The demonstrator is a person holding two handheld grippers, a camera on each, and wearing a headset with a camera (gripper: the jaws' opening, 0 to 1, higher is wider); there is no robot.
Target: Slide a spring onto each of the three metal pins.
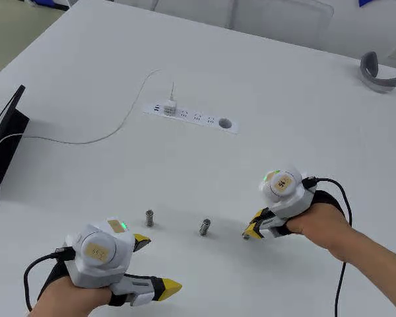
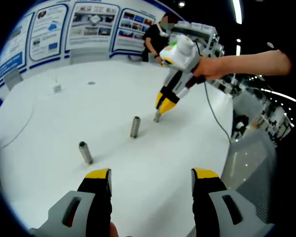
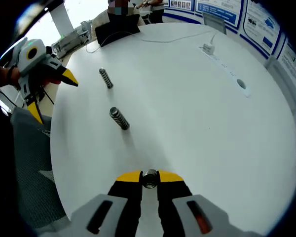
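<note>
white table point(image 1: 264, 86), spring point(image 3: 149, 179) between yellow fingers point(image 3: 129, 177) of the right gripper point(image 3: 149, 176)

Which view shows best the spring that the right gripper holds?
The right gripper view: the spring sits close, end-on, in the shut right gripper. The left gripper view shows it small, from the side; the head view barely shows it.

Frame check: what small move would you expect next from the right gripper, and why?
Probably seat it fully, then open the jaws. The right gripper is shut on the last spring, which stands upright on the table; the middle spring and far spring already stand alone, and the left gripper is open.
</note>
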